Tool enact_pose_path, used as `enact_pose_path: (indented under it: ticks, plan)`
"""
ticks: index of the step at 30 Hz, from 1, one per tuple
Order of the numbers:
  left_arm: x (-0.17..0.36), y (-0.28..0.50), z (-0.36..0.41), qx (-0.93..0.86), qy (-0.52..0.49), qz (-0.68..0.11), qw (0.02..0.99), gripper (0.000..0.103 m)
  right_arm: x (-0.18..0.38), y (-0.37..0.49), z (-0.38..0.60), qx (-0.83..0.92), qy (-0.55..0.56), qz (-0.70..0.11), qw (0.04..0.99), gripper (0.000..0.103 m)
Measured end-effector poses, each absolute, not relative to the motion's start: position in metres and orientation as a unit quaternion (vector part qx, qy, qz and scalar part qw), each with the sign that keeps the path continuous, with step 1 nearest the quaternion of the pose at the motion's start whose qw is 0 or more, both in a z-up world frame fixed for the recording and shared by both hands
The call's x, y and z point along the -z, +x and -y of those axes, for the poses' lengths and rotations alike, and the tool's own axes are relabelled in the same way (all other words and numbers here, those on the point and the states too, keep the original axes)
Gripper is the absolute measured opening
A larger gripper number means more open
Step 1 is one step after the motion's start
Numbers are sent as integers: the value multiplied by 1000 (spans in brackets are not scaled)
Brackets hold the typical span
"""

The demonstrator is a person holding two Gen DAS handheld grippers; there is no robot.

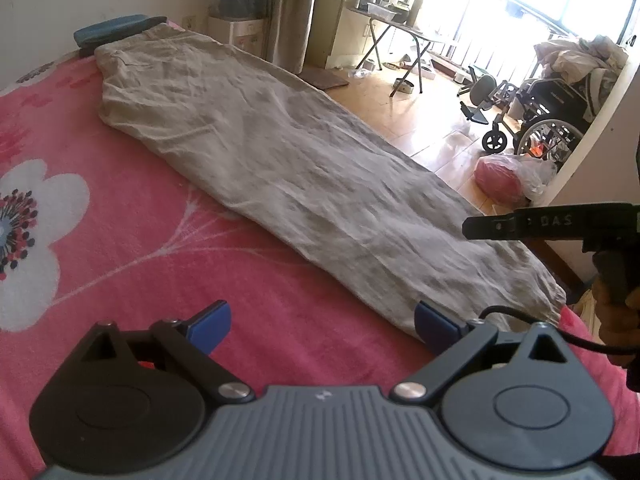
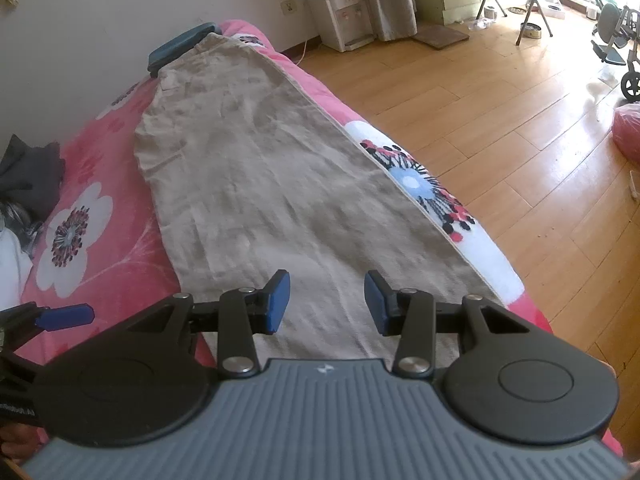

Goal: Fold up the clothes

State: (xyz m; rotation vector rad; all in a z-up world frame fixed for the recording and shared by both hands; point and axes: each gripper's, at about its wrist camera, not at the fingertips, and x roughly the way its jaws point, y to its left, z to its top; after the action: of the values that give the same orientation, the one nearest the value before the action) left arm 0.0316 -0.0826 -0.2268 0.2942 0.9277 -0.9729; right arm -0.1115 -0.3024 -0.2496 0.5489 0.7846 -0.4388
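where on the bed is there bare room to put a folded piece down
The widest free patch is the pink blanket left of the beige trousers, running from the left gripper up towards the blue case. In the right wrist view only a thin strip of blanket lies between the trousers and the bed edge. The far left, by the dark clothes, is crowded.

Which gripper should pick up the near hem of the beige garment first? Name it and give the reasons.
Right. The right gripper hangs open directly over the beige garment near its hem; the left gripper is open mostly over the pink blanket, only its right finger at the cloth's edge.
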Motion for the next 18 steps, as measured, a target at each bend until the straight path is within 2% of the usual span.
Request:
enact_pose_path:
  ticks: [18]
  plan:
    - [225,28,83,447,143,-423,775,100,248,-110,300,205,262,-375,865,41]
